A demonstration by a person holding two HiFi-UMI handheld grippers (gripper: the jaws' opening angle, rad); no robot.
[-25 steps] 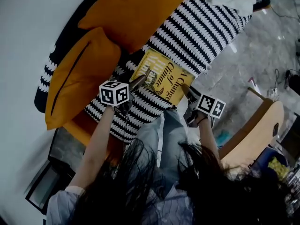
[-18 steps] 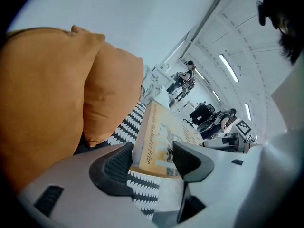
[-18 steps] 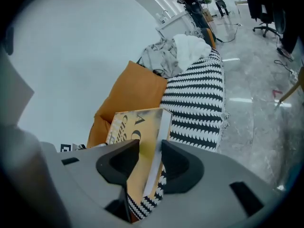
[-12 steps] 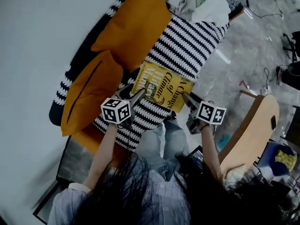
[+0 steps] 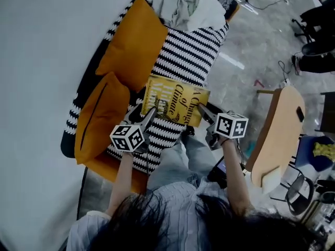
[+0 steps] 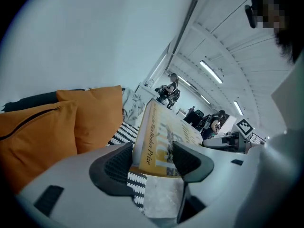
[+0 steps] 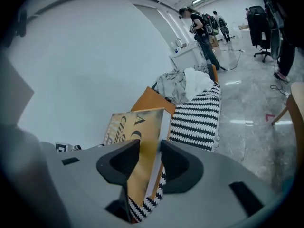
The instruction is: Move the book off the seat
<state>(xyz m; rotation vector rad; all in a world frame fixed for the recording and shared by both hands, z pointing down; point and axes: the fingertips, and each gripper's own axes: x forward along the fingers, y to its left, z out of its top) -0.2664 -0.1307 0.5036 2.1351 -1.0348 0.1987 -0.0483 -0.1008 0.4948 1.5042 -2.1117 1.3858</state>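
Observation:
A yellow hardback book (image 5: 175,104) is over the black-and-white striped seat (image 5: 189,56), held at its two near corners. My left gripper (image 5: 148,115) is shut on its spine end; in the left gripper view the book (image 6: 159,132) stands between the left gripper's (image 6: 151,161) dark pads. My right gripper (image 5: 202,110) clamps the other corner. In the right gripper view the book (image 7: 137,141) sits edge-on between the right gripper's (image 7: 149,161) pads, which press on both covers. The book's near edge looks raised off the striped cloth.
Two orange cushions (image 5: 133,41) (image 5: 99,116) lean against the sofa back on the left. A heap of pale clothes (image 5: 183,4) lies at the seat's far end. A wooden chair (image 5: 277,135) stands on the grey floor to the right. People stand far off in the room (image 7: 199,25).
The head view has swung and pulled back, so more of the sofa's far end shows. Both grippers stay on the book's near corners, and the book has turned slightly with them.

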